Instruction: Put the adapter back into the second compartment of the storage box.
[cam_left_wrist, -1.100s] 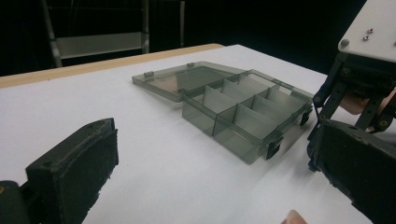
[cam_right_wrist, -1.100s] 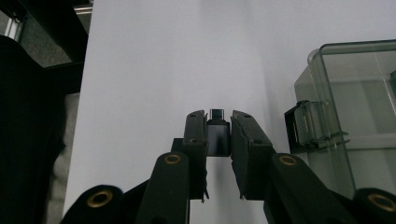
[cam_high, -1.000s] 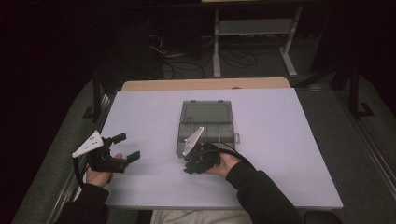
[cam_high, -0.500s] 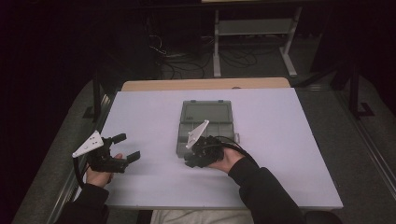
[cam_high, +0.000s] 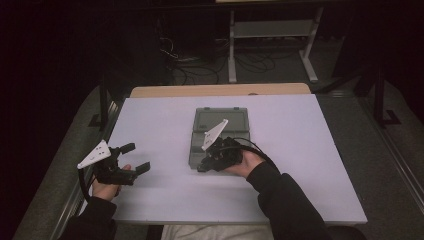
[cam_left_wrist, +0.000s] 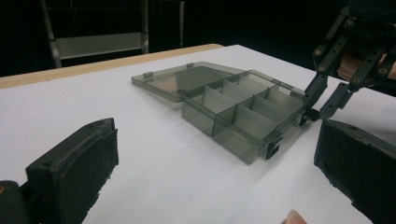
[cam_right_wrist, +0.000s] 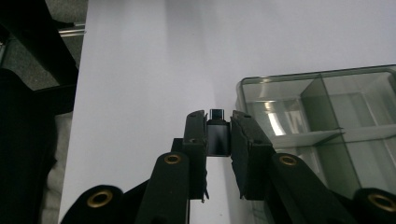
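Right gripper (cam_right_wrist: 218, 135) is clamped on a small black adapter (cam_right_wrist: 218, 136), whose metal plug end protrudes just past the jaw tips. The adapter is held above the white counter (cam_high: 300, 150), just beside the near corner of the open grey compartment box (cam_left_wrist: 243, 112). Left gripper (cam_high: 131, 159) rests well apart at the counter's left edge, jaws spread wide with nothing between them.
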